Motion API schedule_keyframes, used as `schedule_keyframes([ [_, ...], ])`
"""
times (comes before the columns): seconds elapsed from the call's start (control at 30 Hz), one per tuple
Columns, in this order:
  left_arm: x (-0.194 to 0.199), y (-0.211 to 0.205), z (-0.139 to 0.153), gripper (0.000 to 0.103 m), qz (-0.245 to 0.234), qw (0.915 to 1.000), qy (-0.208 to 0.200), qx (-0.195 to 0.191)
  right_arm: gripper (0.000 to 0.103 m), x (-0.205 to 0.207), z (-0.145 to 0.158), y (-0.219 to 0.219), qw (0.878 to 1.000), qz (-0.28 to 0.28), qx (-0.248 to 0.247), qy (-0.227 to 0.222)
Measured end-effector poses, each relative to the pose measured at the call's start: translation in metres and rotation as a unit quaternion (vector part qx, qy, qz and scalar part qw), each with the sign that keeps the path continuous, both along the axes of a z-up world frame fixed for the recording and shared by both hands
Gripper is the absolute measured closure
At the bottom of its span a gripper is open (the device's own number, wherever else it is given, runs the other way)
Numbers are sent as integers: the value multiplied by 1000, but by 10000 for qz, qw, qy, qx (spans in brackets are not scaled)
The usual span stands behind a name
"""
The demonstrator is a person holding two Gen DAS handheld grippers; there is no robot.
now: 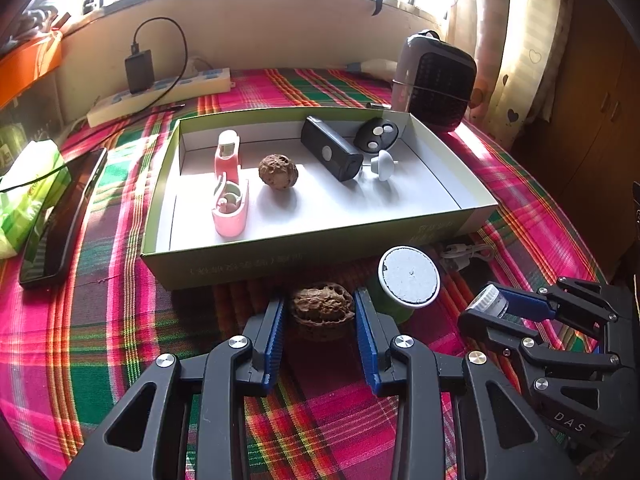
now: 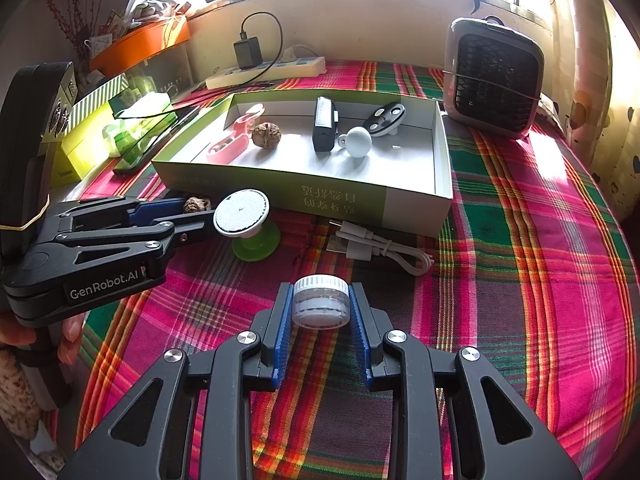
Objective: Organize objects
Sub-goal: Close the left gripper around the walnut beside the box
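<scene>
A green open box (image 1: 224, 264) on the plaid cloth holds a pink tape dispenser (image 1: 230, 210), a pink bottle (image 1: 227, 156), a walnut (image 1: 278, 172), a black device (image 1: 330, 154), a black remote (image 1: 376, 134) and a white knob (image 1: 383, 166). My left gripper (image 1: 320, 312) is shut on a second walnut (image 1: 322, 306) in front of the box. My right gripper (image 2: 320, 304) is shut on a small clear jar with a white lid (image 2: 320, 300); it shows in the left wrist view too (image 1: 490, 300). A green-and-white round stand (image 1: 408, 276) sits between the grippers.
A white cable (image 2: 380, 248) lies in front of the box. A small heater (image 2: 494, 76) stands at the back right, a power strip (image 2: 272, 72) at the back. A phone (image 1: 60, 220) and a tissue pack (image 1: 28, 192) lie to the left.
</scene>
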State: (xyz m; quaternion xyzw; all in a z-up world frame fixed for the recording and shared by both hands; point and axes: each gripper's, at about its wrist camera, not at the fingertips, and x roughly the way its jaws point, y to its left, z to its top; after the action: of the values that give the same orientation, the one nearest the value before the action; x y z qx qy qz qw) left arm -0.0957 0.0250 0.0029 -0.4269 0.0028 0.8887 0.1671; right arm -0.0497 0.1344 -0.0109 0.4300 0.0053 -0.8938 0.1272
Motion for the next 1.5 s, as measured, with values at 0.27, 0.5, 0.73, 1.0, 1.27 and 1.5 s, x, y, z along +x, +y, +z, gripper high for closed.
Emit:
schedule_keyframes([
  [0.27,3,-1,0,72,11,10000,10,-1,75,0,0,2,10000,-39,-69,-25],
  [0.5,9,-4,5,72,69,9999,69,28,75,0,3,2,9999,-67,-109,-19],
  [0.73,13,-4,12,72,81,9999,139,54,75,2,9,0,9999,-63,-107,40],
  [1.0,20,-7,21,72,139,9995,273,74,75,5,16,-2,9998,-84,-102,142],
  [1.27,26,-11,31,72,188,9990,398,78,75,8,25,-4,9995,-72,-121,272],
  [1.5,26,-12,38,72,182,9985,504,63,75,7,34,-4,9990,-97,-108,424],
])
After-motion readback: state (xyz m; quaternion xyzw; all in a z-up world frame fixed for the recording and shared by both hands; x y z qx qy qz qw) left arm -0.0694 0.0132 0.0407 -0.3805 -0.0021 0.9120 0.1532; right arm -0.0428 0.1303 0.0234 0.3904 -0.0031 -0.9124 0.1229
